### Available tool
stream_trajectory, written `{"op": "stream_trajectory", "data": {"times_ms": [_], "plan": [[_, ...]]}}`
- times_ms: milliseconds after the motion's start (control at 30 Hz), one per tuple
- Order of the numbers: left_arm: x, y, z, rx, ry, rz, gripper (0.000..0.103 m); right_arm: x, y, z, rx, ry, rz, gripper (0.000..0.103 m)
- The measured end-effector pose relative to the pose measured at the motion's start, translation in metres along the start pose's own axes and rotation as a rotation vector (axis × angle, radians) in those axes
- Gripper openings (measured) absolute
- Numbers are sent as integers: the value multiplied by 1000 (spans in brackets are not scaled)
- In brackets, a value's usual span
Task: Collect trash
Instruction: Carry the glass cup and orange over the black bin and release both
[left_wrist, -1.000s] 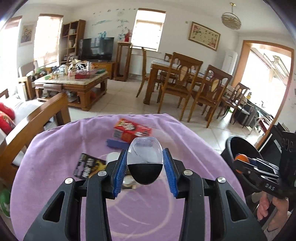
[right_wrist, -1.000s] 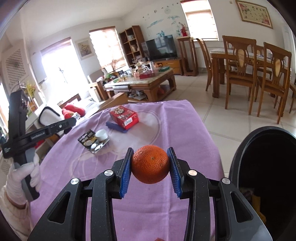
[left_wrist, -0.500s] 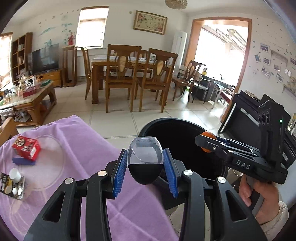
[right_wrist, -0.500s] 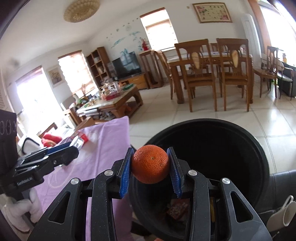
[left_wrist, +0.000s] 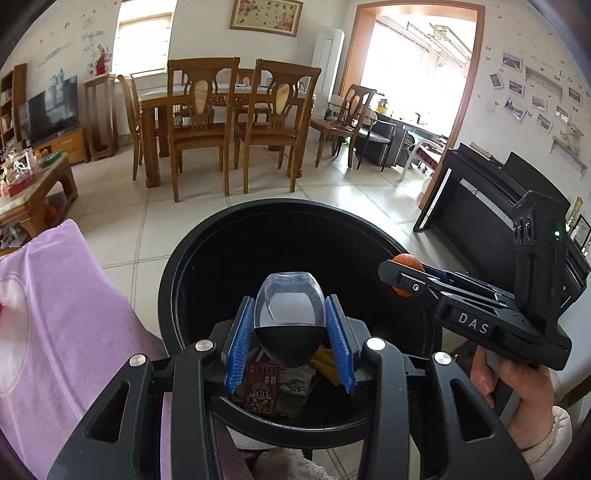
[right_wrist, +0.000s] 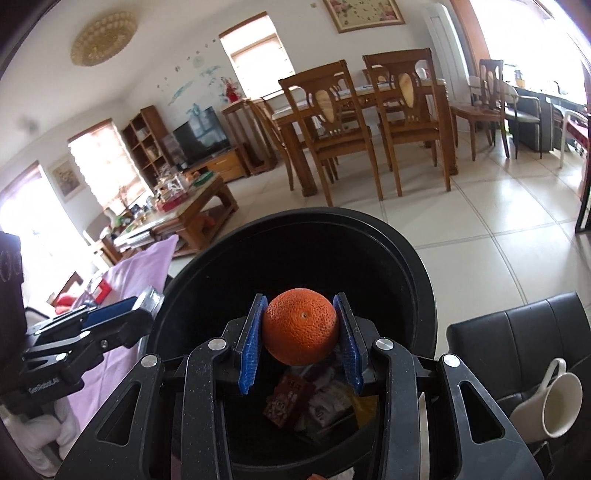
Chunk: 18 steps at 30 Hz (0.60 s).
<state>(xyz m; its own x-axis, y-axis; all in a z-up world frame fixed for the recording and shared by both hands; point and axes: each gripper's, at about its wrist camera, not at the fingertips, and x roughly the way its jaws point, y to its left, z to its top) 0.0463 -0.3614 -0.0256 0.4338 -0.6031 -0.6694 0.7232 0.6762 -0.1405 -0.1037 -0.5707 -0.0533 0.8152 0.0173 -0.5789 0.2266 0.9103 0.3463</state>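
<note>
Both tongs hang over the black bin (left_wrist: 207, 258). The left gripper (left_wrist: 291, 343) squeezes a little cup (left_wrist: 290, 317); the right gripper (right_wrist: 301, 338) squeezes an orange (right_wrist: 301, 326). The bin's open mouth is right below.

"DAS" stands on the right claw (left_wrist: 406, 275); "GenRobot.AI" on the left claw (right_wrist: 149, 301)

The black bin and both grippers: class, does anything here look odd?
Yes: the right gripper holds a whole, unpeeled orange over the black bin of wrappers. It looks undamaged, so it seems odd as trash.
</note>
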Motion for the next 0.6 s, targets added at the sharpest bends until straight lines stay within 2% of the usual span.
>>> {"op": "stream_trajectory", "data": {"times_ms": [467, 533, 600], "plan": [[12, -8, -4, 15, 45, 34, 41, 28, 6, 1, -9, 30, 2, 39], [9, -10, -4, 23, 41, 39, 41, 26, 8, 1, -12, 28, 4, 45], [6, -11, -4, 32, 39, 50, 45, 26, 5, 5, -13, 20, 3, 56]]}}
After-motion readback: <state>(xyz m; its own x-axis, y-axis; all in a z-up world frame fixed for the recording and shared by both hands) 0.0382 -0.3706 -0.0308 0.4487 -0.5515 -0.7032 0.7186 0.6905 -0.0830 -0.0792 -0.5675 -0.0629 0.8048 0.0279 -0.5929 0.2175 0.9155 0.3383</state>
